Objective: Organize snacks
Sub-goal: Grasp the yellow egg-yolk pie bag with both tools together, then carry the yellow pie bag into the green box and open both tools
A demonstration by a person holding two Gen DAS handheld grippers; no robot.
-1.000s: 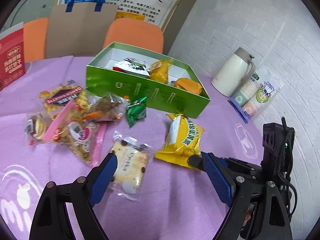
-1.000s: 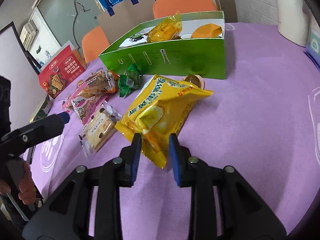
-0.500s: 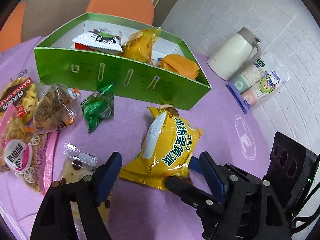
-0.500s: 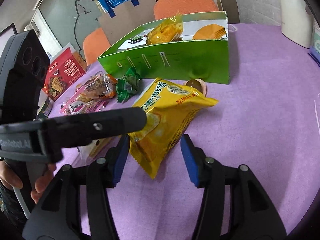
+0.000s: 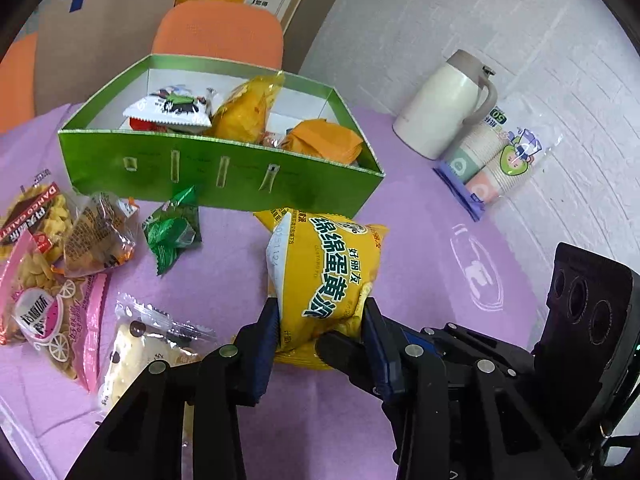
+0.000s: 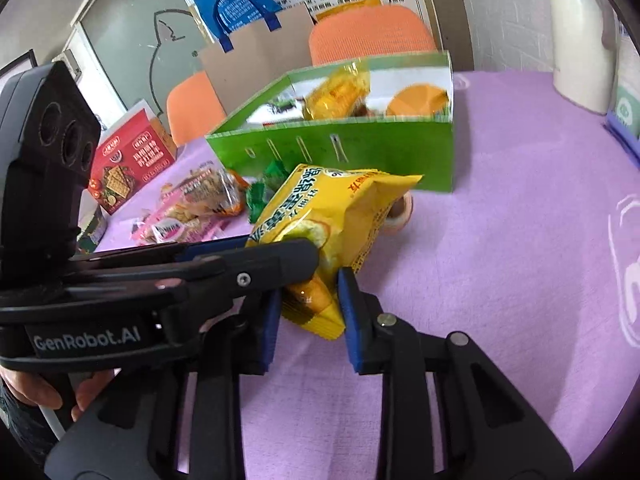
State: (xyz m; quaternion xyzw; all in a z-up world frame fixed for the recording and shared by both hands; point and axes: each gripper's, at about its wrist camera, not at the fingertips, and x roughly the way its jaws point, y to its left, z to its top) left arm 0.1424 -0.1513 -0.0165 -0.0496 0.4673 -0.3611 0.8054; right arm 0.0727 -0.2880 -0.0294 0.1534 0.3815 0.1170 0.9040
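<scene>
left wrist view – yellow snack bag (image 5: 332, 276) pinched between left gripper (image 5: 320, 320)

Yellow packet (image 5: 332, 276) with green lettering, puffed, tilted, near end pinched in my left claw (image 5: 320, 320), its tail between my right claw's (image 6: 306, 312) pads. Green box (image 5: 224, 178) just beyond, open-topped, holding white, yellow and orange packets. Further snacks (image 5: 60, 248) loose on tabletop, left.
</scene>
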